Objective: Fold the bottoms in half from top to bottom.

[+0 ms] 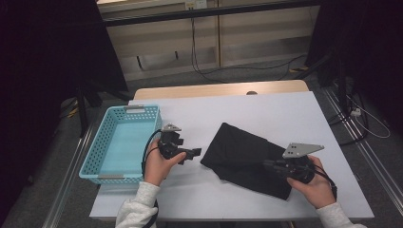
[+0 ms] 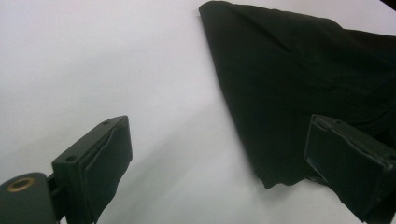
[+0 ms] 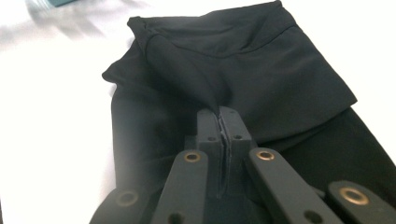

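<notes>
High view: I see a black cloth (image 1: 247, 159) lying on the white table (image 1: 266, 114), a blue basket (image 1: 121, 142) at the left edge. My left gripper (image 1: 192, 153) sits between basket and cloth; my right gripper (image 1: 272, 164) is over the cloth's near right part.
Left gripper view: jaws spread wide, nothing between them; cloth corner just ahead of the right jaw.
Right gripper view: jaws pressed together, pinching a cloth fold.

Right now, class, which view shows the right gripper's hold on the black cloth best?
The right gripper view: its jaws meet, pinching a fold of the cloth. The high view shows the right gripper over the cloth, far off. The left gripper view shows the cloth's edge.
</notes>
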Tool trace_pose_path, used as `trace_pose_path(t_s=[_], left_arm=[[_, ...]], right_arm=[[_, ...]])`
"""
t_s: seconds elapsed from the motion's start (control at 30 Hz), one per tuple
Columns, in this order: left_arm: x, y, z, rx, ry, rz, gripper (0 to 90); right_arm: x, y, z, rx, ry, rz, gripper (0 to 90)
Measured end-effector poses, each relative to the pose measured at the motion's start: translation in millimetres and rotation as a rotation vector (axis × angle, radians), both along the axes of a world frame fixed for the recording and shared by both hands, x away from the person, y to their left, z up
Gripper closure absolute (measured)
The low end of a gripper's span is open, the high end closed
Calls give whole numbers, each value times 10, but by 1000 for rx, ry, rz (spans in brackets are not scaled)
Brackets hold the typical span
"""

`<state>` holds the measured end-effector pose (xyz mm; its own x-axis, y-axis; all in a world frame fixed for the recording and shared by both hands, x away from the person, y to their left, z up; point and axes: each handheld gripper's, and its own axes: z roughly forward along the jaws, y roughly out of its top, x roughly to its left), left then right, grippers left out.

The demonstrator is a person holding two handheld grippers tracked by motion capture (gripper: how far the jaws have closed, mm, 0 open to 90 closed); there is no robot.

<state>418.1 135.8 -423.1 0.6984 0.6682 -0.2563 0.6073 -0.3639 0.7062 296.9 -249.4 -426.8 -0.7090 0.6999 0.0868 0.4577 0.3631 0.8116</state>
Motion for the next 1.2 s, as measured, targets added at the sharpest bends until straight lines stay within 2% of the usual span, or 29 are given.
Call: trace_pose_path(t_s=[0.17,0.3,0.5,0.8,1.2], left_arm=[[0,3,12,-7,-7,11,76],[-7,-6,18,1,-2,-6,77],[-8,-7,40,0,-7,-1,77],[-3,-65,-9,9,-6,-9,78],[-5,-57,22,9,-12,-13,78]], right_arm=[[-13,-10,-21,0,7,-4,889],[-48,-17,10,4,-3,-4,889],[-83,-54,4,8,-1,-5,889],[-90,-69,9,8,-1,-5,889],[-140,-142,5,20,5,-32,888]])
